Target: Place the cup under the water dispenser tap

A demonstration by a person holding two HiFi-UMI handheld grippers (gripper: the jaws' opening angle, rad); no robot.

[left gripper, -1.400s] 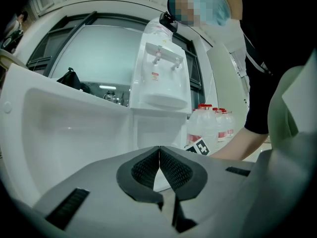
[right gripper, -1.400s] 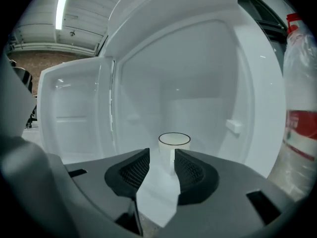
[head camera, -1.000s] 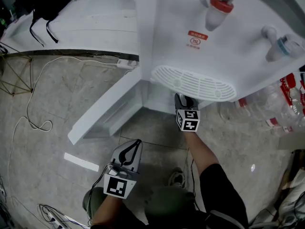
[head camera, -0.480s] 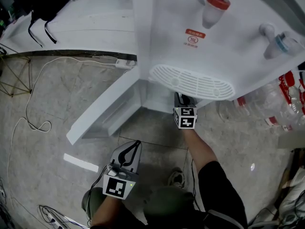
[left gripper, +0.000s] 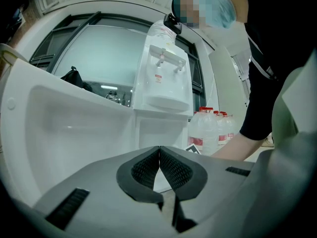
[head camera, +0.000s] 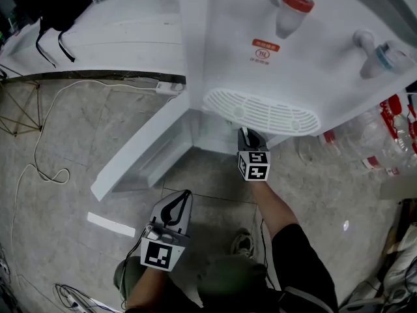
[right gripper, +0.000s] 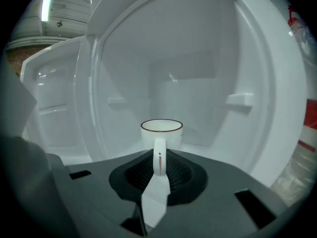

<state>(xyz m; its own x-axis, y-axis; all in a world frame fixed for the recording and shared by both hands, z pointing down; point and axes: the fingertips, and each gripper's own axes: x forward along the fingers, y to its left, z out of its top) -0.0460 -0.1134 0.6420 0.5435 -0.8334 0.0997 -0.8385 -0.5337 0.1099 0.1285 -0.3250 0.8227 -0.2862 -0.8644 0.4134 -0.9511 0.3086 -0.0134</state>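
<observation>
A white cup with a thin brown rim stands upright inside the dispenser's lower cabinet, its handle towards me. My right gripper has just been closing, and its pads now hold the cup's handle. From the head view the right gripper reaches under the drip tray into the cabinet, and the cup is hidden. The red tap and blue tap stick out of the white dispenser above the tray. My left gripper hangs shut and empty near my body, its pads together.
The cabinet door stands open to the left. Water bottles lie on the floor at the right. Cables and a power strip lie at the left, near a white strip. The cabinet walls close in round the cup.
Almost nothing differs: the right gripper stays reaching into the cabinet under the drip tray, and the left gripper keeps its place.
</observation>
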